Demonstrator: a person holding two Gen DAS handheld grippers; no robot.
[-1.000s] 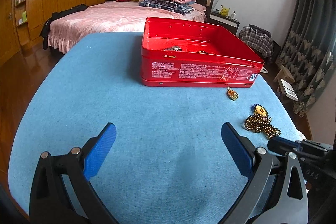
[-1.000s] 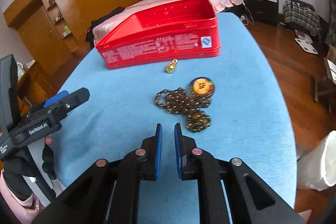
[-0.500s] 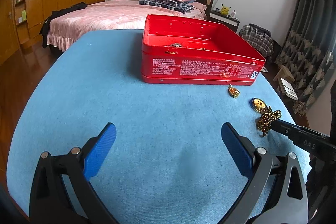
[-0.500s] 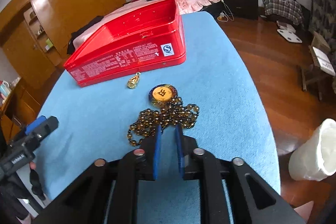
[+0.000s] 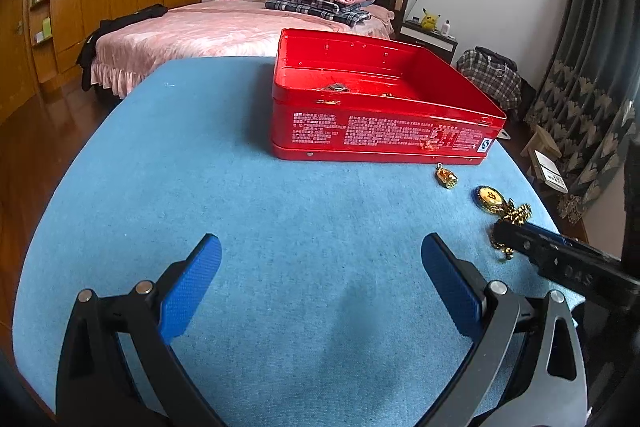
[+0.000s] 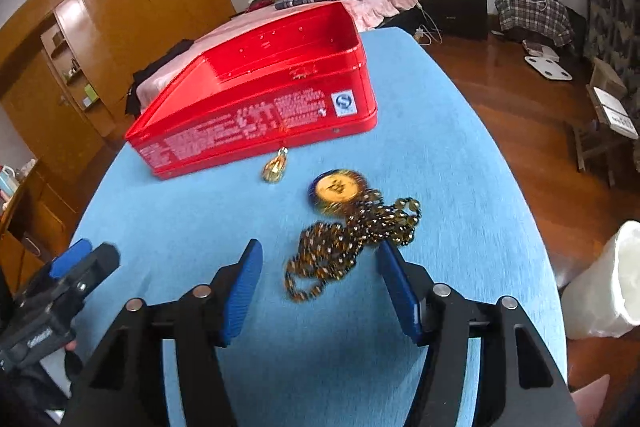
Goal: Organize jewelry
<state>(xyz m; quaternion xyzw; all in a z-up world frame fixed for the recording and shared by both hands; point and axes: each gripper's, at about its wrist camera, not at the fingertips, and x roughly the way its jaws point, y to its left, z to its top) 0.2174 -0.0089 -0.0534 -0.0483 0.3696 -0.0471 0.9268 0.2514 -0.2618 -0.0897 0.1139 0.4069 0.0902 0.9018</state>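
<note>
Red tin (image 5: 380, 135), blue tablecloth (image 5: 280, 227), gold-brown bead necklace (image 6: 344, 247), plaid clothes (image 5: 316, 7)

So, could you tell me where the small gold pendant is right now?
In the right wrist view the small gold pendant lies on the blue table, just before the red tin, left of the medallion.

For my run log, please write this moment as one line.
right gripper: jaws opening, bead necklace between them, not gripped | left gripper: open, holds nothing | small gold pendant: beside red tin

bead necklace (image 6: 352, 239): motion-blurred, beads unclear; left view, partly behind right gripper (image 5: 516, 239) | red tin (image 5: 384, 115): small contents and wall print unreadable | left gripper (image 6: 80, 263): cut by frame edge
</note>
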